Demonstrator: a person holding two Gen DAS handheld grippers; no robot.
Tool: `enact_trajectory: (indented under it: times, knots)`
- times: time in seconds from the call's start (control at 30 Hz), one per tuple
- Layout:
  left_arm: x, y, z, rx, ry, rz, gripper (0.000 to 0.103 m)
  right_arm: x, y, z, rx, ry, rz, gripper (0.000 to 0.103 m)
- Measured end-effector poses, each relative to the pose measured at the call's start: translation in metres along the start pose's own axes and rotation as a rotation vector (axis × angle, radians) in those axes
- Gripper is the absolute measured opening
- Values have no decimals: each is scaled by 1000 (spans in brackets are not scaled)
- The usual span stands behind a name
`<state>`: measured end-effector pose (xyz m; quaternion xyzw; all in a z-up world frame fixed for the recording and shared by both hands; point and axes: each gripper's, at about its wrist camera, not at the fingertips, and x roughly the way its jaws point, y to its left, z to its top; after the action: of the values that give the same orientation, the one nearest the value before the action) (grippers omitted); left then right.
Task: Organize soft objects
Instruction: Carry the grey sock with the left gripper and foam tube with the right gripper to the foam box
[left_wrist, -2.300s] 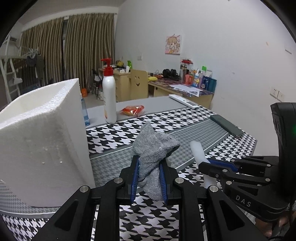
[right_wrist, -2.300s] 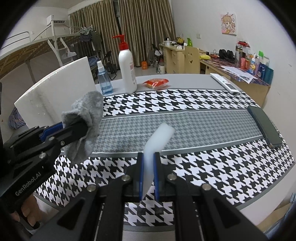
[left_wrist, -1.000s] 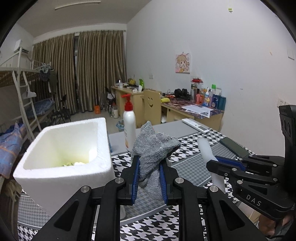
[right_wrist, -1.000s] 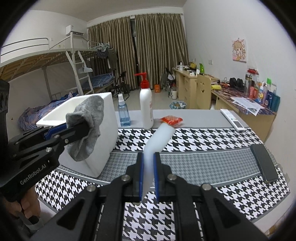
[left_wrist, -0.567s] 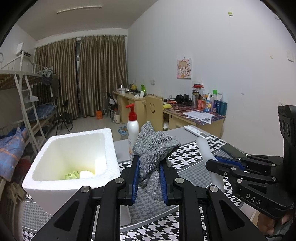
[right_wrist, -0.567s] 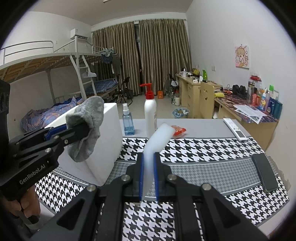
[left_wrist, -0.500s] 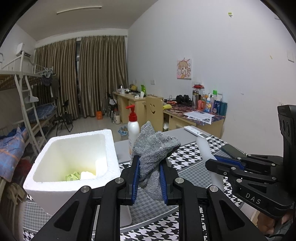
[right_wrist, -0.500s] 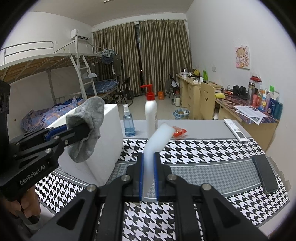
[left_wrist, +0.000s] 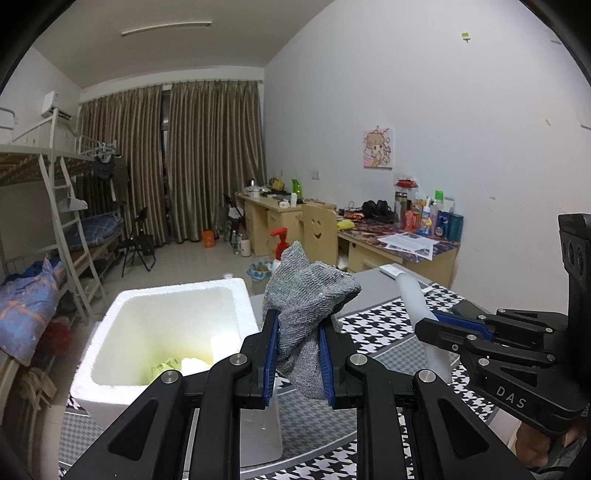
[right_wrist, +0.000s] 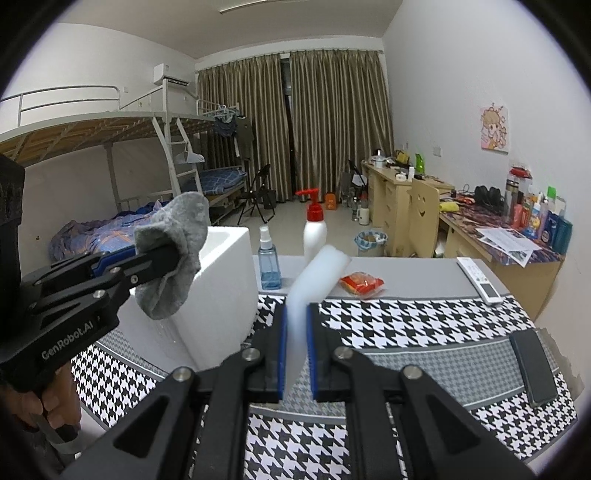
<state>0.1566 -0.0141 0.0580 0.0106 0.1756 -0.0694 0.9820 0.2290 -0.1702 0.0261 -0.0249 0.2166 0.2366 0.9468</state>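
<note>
Grey sock (left_wrist: 308, 317) is pinched in the left gripper (left_wrist: 298, 363) above the foam box (left_wrist: 173, 332) — right gripper (right_wrist: 296, 363) clamps a white sponge (right_wrist: 314, 286).

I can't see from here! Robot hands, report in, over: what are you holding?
Left gripper shut on gray sock, raised beside open foam box. Right gripper shut on white sponge. Nothing blocks the box mouth.

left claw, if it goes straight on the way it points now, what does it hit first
Probably nothing soon: the left claw, shut on the sock, aims just right of the foam box and over the table. Depth is unclear.
</note>
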Motion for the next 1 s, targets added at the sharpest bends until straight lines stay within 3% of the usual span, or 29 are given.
enact_trajectory:
  times: [1.0]
  knots:
    - [1, 34, 18, -27, -35, 115, 21, 20, 26, 26, -32, -32, 97, 13]
